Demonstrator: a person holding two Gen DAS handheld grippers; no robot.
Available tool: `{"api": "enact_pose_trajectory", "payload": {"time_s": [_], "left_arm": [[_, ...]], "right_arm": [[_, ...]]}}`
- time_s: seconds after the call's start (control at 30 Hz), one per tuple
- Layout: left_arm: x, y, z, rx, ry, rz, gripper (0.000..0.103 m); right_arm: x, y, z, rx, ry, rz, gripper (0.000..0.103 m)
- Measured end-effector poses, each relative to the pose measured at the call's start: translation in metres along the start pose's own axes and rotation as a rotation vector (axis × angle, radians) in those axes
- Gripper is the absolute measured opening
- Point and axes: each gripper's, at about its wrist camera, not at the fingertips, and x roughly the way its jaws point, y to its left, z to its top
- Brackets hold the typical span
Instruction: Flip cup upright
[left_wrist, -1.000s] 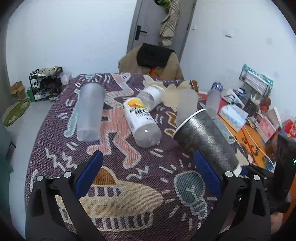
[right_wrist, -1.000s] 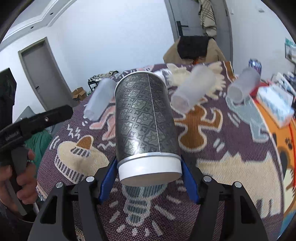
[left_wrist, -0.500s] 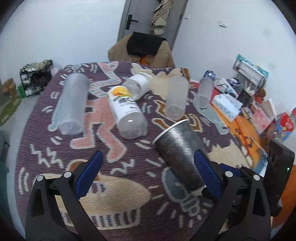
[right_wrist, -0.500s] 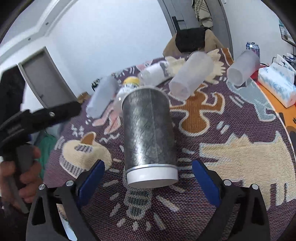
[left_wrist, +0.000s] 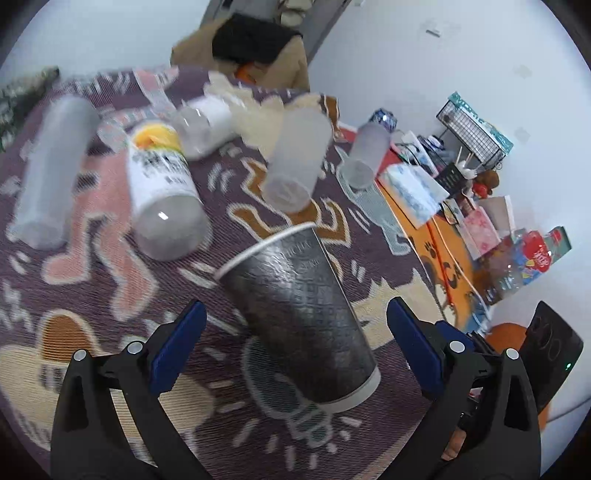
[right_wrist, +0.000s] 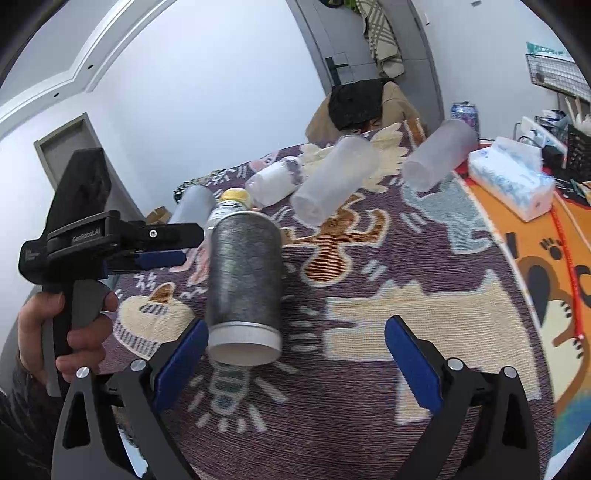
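- The cup stands on the surface with its white base down on the lightbulb drawing, rim up, leaning a little; no pad touches it
- Left tool: jaws spread wide, one either side of the cup, holding nothing
- Right tool: jaws wide apart and empty; the cup is just ahead of its left pad
- Beyond the cup lie a bottle and frosted tumblers on their sides

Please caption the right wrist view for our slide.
Open right gripper behind a dark paper cup lying on the patterned tablecloth, base toward camera.
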Motion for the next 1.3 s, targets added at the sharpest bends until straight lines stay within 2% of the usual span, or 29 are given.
{"api": "enact_pose_trajectory", "payload": {"time_s": [0.27, 0.67, 0.73, 0.77, 0.8, 1.0, 1.13, 1.3], "left_arm": [[0.038, 0.007, 0.005, -0.085, 0.092, -0.048, 0.097], [0.079, 0.019, 0.015, -0.198, 0.165, -0.059, 0.097], [0.081, 0.019, 0.016, -0.203, 0.166, -0.056, 0.094], [0.082, 0.018, 0.016, -0.199, 0.169, -0.047, 0.083], [0.082, 0.018, 0.016, -0.202, 0.17, -0.042, 0.084], [0.053, 0.003, 0.018, -0.117, 0.087, -0.02, 0.082], [0.023, -0.016, 0.019, -0.006, -0.002, -0.003, 0.081], [-0.011, -0.044, 0.013, 0.15, -0.122, 0.085, 0.081]], "right_arm": [[-0.005, -0.036, -0.007, 0.06, -0.005, -0.05, 0.095], [-0.002, -0.047, -0.015, 0.077, 0.006, -0.063, 0.095], [-0.002, -0.048, -0.016, 0.081, 0.008, -0.066, 0.095], [-0.002, -0.049, -0.017, 0.082, 0.009, -0.067, 0.095], [-0.002, -0.049, -0.017, 0.084, 0.011, -0.069, 0.095], [-0.004, -0.05, -0.019, 0.088, 0.007, -0.078, 0.095], [-0.005, -0.049, -0.02, 0.09, 0.0, -0.078, 0.095], [-0.008, -0.046, -0.019, 0.081, -0.012, -0.08, 0.095]]}}
